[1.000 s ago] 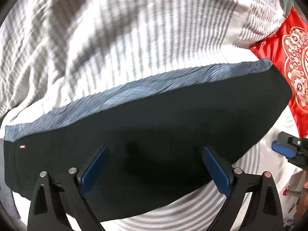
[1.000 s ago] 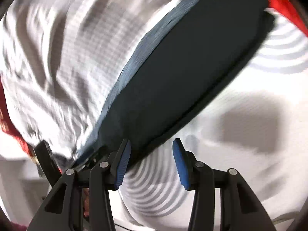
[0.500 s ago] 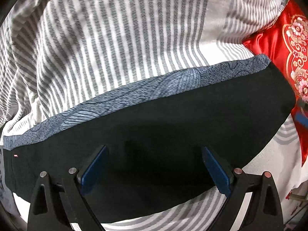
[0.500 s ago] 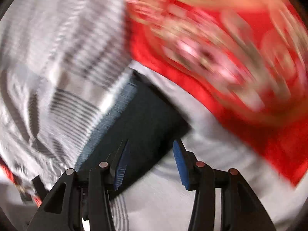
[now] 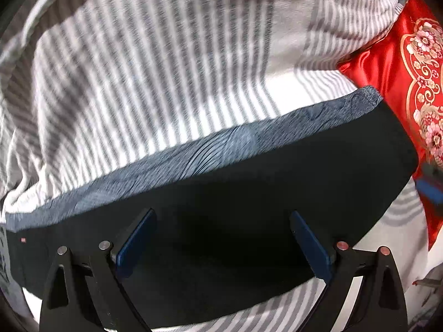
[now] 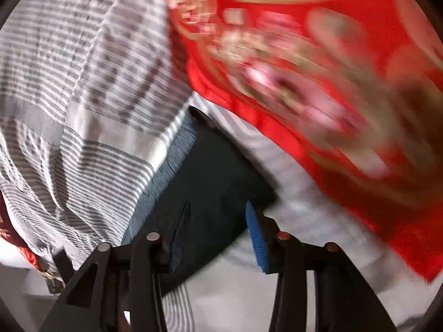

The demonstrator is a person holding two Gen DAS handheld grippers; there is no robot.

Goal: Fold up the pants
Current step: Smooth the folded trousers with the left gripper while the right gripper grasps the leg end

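The red embroidered cloth [image 6: 318, 88] is motion-blurred; its pattern cannot be read.

Left wrist view is taken from just above the left tool [image 5: 221, 244], looking forward and down along its two wide-set fingers [image 5: 135, 242]. The pants [image 5: 249, 199] are seen close, filling the lower half of the frame; the striped bedsheet [image 5: 155, 77] is seen beyond and the red cover [image 5: 398, 63] at the right edge.

Right wrist view is taken from above the right tool [image 6: 216, 232], aimed down at one end of the pants [image 6: 218, 182], very close. The frame is blurred, mostly on the red cover [image 6: 318, 69].

Pants, bedsheet [image 6: 83, 110] and red cover are shared by both views.
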